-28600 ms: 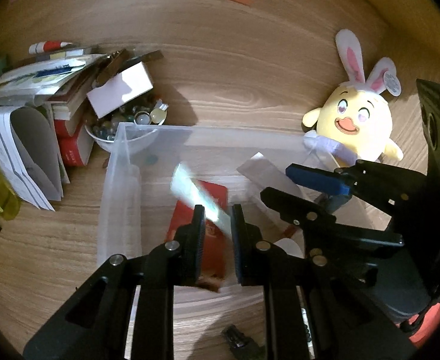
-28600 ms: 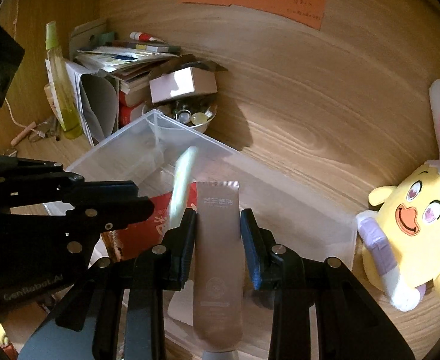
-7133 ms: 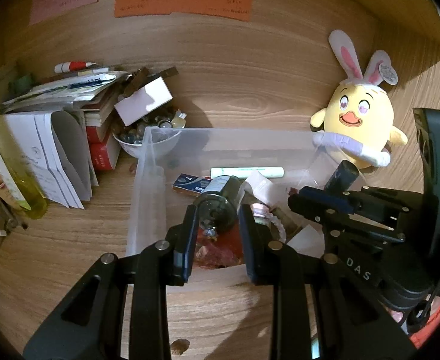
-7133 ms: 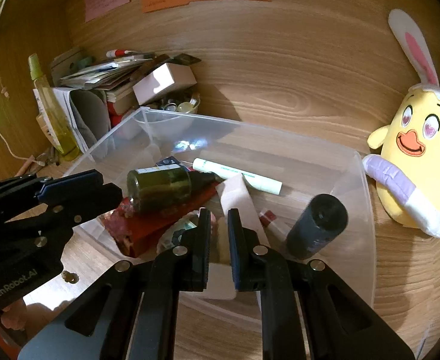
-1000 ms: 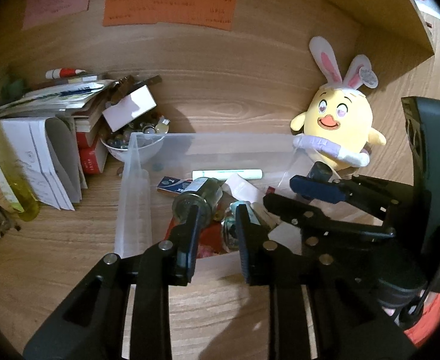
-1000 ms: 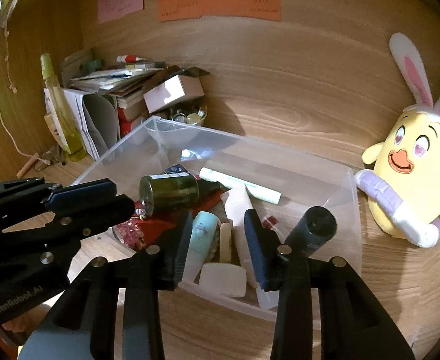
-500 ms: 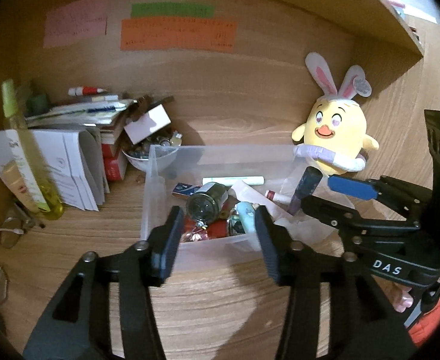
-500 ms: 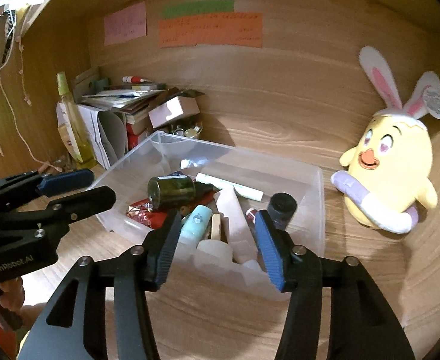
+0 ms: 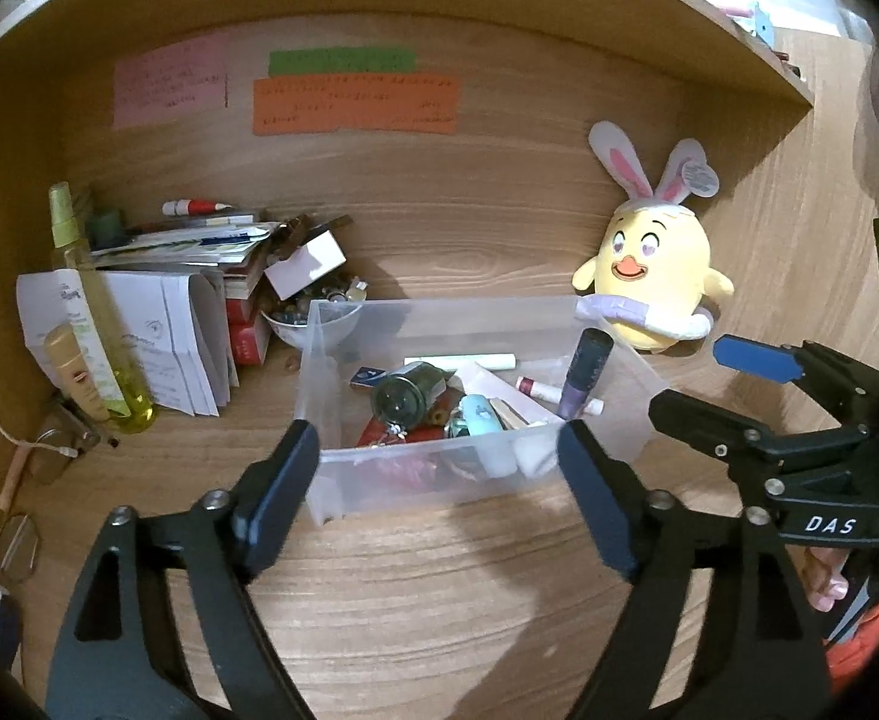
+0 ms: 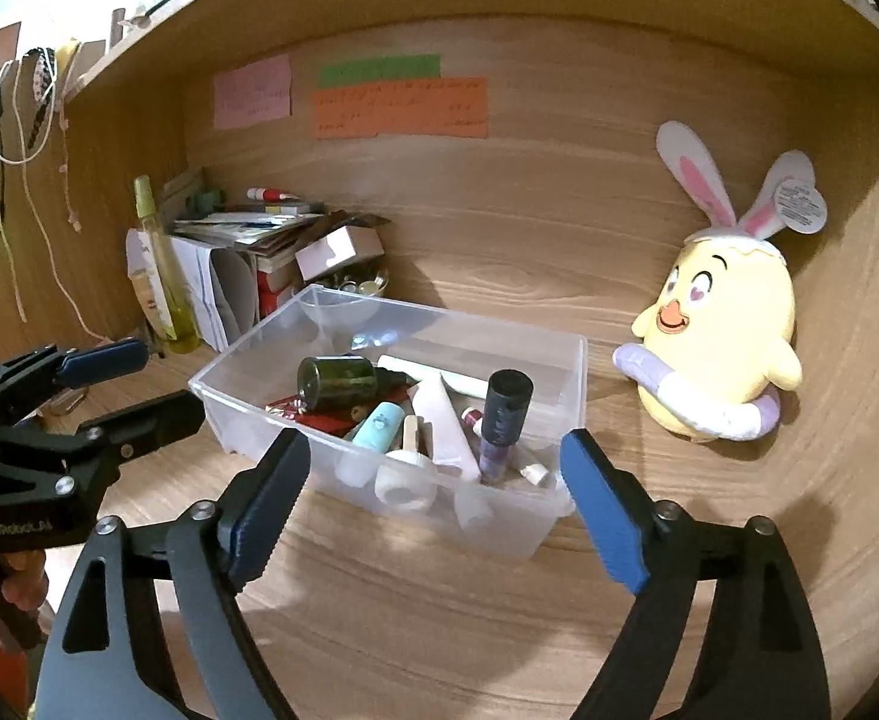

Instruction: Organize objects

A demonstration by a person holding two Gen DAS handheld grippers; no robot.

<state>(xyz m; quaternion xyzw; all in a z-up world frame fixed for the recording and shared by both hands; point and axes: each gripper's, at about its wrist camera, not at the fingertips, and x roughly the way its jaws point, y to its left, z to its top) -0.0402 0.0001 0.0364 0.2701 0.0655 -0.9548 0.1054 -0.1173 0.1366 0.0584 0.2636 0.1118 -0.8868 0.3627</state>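
Compared with a second ago, both the left gripper [image 9: 436,486] and the right gripper [image 10: 433,489] are seen drawn back from the clear bin [image 10: 271,414], jaws opening and nothing held between them. The teal tube [image 10: 379,420] and dark bottle [image 10: 499,420] are left inside the bin among the other items, so the sorting is judged nearly or wholly finished.

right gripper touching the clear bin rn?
Apart. In the right wrist view, the right gripper has its opening jaws spread with nothing between them, and bare wood desk shows between the fingertips and the clear bin.
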